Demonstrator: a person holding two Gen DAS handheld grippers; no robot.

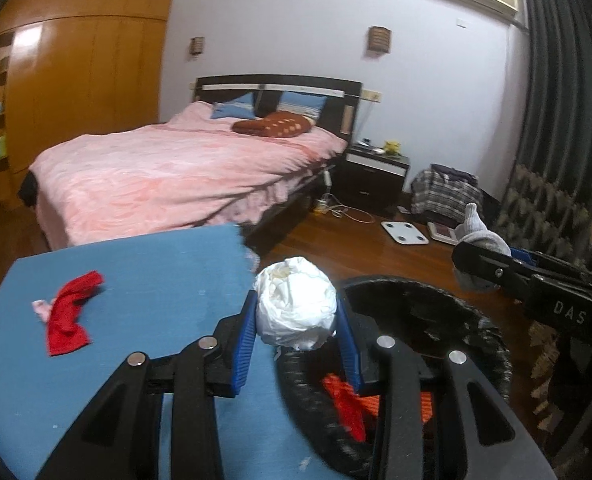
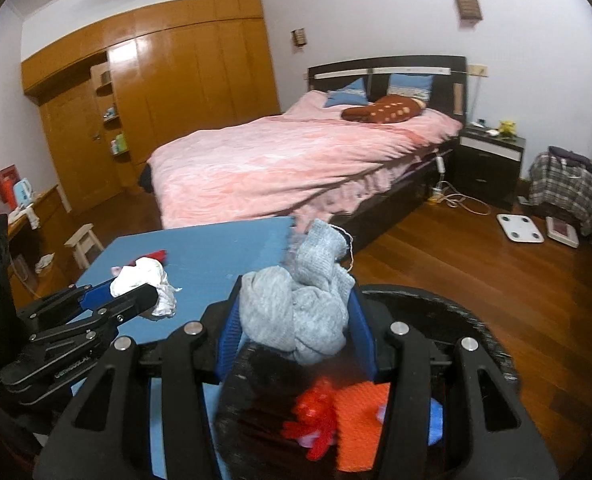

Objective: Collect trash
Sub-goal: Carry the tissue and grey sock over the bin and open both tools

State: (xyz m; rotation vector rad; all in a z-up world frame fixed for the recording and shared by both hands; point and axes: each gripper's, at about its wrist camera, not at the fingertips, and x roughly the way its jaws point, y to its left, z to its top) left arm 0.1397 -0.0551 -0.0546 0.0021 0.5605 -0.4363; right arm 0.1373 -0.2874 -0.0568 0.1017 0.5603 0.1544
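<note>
My left gripper (image 1: 296, 314) is shut on a crumpled white wad (image 1: 296, 300), held over the blue table's (image 1: 144, 276) right edge, beside a black round bin (image 1: 459, 308). A red rag (image 1: 70, 314) and a small pink scrap (image 1: 41, 307) lie on the table. My right gripper (image 2: 300, 316) is shut on a bunched grey knitted cloth (image 2: 303, 300) above the bin's (image 2: 439, 302) near rim. Red and orange items (image 2: 347, 420) lie inside the bin. The right gripper (image 1: 475, 258) shows in the left wrist view at right. The left gripper (image 2: 136, 294) with the wad (image 2: 142, 278) shows in the right wrist view at left.
Behind the table stands a bed with a pink cover (image 2: 296, 160). A dark nightstand (image 2: 491, 164), cables, a white scale (image 2: 519, 228) and a plaid bag (image 2: 563, 188) are on the wooden floor at right. A wardrobe (image 2: 168, 92) and a small stool (image 2: 84, 242) are at left.
</note>
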